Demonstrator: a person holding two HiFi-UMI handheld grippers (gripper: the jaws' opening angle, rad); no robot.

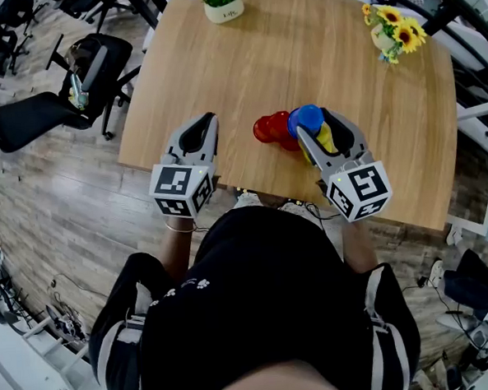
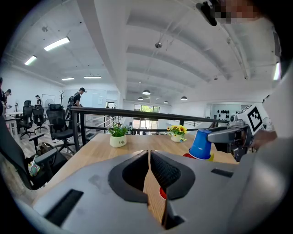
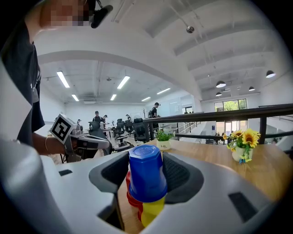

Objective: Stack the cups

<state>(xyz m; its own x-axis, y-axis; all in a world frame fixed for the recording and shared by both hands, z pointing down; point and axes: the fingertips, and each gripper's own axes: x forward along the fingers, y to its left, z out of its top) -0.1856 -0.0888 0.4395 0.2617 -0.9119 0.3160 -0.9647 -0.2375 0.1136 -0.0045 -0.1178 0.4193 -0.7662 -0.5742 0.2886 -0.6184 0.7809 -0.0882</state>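
Open wood beyond cups
Bare table is lying open midway; plant pot and sunflower vase are standing at its far edge, red cups and blue cup crowding the near side.

Bright, even overhead light; strong fisheye edge distortion.

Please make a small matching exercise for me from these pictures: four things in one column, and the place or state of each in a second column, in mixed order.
1. blue cup
2. yellow cup
3. left gripper
4. sunflowers

a. jaws together, holding nothing
b. far right part of the table
c. upside down between the jaws of the right gripper
d. directly under the blue cup

Pairs: 1c, 2d, 3a, 4b.
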